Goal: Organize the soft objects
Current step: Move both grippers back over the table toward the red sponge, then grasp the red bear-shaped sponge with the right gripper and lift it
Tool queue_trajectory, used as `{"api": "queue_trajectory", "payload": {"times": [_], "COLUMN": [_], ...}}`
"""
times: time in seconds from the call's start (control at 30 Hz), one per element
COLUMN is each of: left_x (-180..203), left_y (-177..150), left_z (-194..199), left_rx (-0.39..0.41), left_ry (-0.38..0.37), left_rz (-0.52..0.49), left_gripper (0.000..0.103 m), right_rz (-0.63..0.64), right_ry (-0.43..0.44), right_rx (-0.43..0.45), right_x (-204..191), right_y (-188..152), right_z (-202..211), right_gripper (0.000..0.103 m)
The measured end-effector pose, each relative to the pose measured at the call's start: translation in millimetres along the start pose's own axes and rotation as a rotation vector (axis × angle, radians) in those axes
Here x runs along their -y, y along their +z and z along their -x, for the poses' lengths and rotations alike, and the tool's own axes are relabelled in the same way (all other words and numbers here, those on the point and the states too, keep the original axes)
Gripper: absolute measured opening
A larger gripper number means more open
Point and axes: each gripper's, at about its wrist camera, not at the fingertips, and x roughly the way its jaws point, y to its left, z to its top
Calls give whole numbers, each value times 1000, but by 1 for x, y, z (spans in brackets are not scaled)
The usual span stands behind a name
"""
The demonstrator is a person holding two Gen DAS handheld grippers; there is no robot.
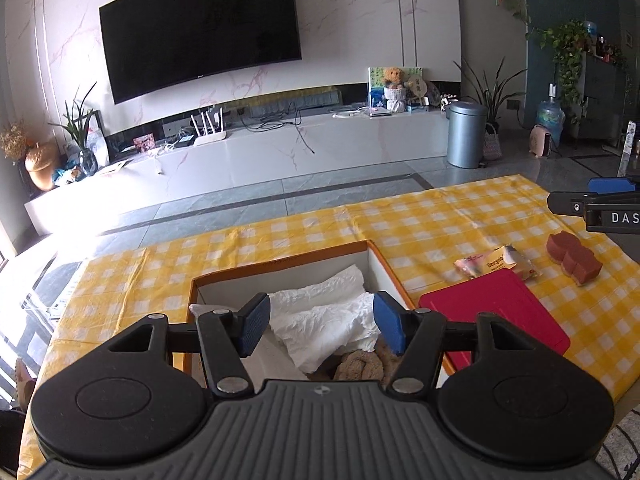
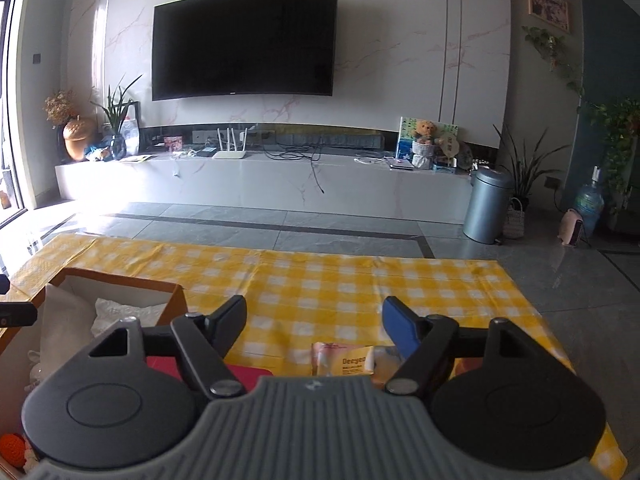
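left gripper [image 1: 322,326]: being held above the box, jaws standing wide apart, nothing being gripped; white cloth is being seen through the gap, not touched by the pads.
right gripper [image 2: 316,326]: being held over the table, jaws standing wide apart, nothing being held between them; snack packet is being seen below the gap, contact not being shown.
box [image 1: 280,260]: orange-rimmed, white inside, sitting on the left part of the table.
white cloth [image 1: 332,316]: crumpled, lying inside the box.
knitted item [image 1: 360,364]: beige, lying in the box just below the cloth, partly being hidden by the left gripper body.
orange crochet piece [image 2: 14,442]: being seen at the lower left edge of the right wrist view; whether in the box cannot be told.
red mat [image 1: 492,304]: lying flat just right of the box.
snack packet [image 1: 496,266]: lying at the mat's far edge, touching or overlapping it.
brown sponge [image 1: 572,256]: lying right of the packet, near it.
table [image 1: 440,216]: being covered by a yellow checked cloth.
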Motion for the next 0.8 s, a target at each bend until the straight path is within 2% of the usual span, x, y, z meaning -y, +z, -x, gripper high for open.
{"api": "queue_trajectory", "payload": {"times": [0.1, 0.33, 0.47, 0.63, 0.7, 0.8], "left_x": [10, 26, 39, 64, 76, 92], "left_y": [1, 7, 16, 30, 36, 40], "left_z": [3, 4, 7, 1, -5, -11], "left_rx": [13, -31, -3, -4, -11, -5], "left_ry": [-50, -189, -244, -280, -283, -276], "left_rz": [-11, 76, 94, 66, 41, 31], "left_gripper": [70, 70, 74, 76, 77, 77], "right_rz": [-41, -152, -195, -235, -279, -348], "right_ry": [-49, -135, -171, -263, -269, -259], "right_rx": [0, 2, -24, -72, -97, -128], "right_x": [20, 60, 81, 107, 121, 140], "right_y": [-3, -8, -18, -28, -33, -42], "right_z": [1, -1, -6, -15, -20, -26], "right_gripper": [79, 81, 81, 82, 87, 88]}}
